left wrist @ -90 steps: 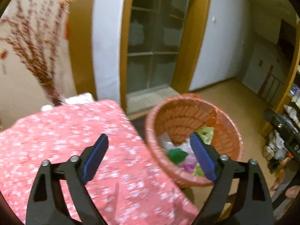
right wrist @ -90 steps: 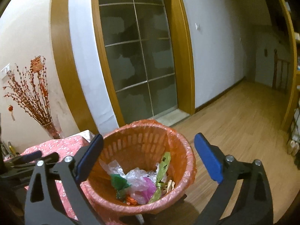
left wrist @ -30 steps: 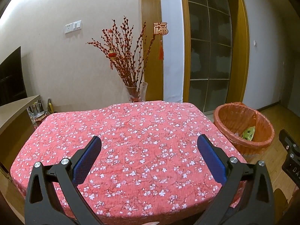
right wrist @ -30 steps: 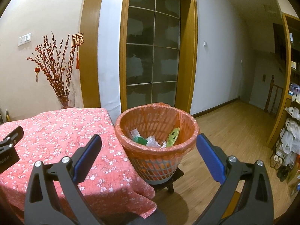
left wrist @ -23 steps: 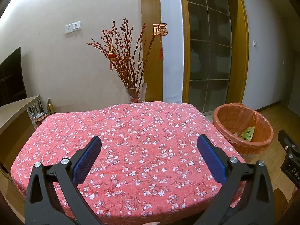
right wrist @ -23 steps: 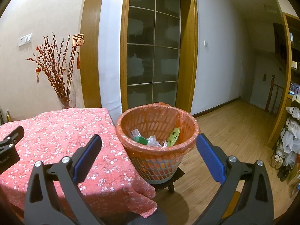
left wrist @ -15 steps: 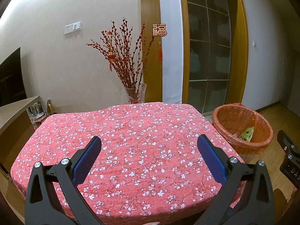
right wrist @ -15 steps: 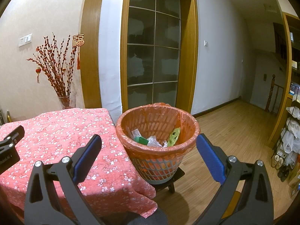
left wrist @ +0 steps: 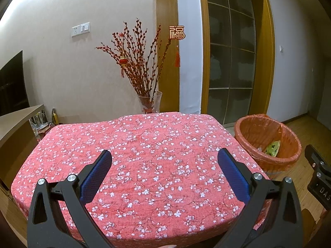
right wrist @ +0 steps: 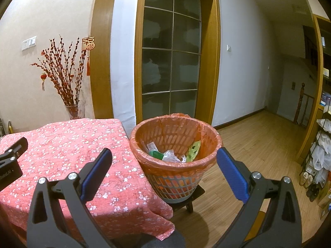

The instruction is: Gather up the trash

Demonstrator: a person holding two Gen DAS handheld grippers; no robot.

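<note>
An orange-lined trash basket stands on a small stand to the right of the table; it also shows in the left wrist view. Inside it lie wrappers and plastic trash. My left gripper is open and empty above the near part of the table with the red floral cloth. My right gripper is open and empty, held back from the basket at about rim height. No loose trash shows on the cloth.
A glass vase of red branches stands behind the table's far edge. A wooden counter is at the left. A glass door is behind the basket. A rack with bags and shoes stands at the right on the wood floor.
Since three seconds ago both grippers have pulled back and up from the basket; the left now faces the table. Over the last second the views barely shift.
</note>
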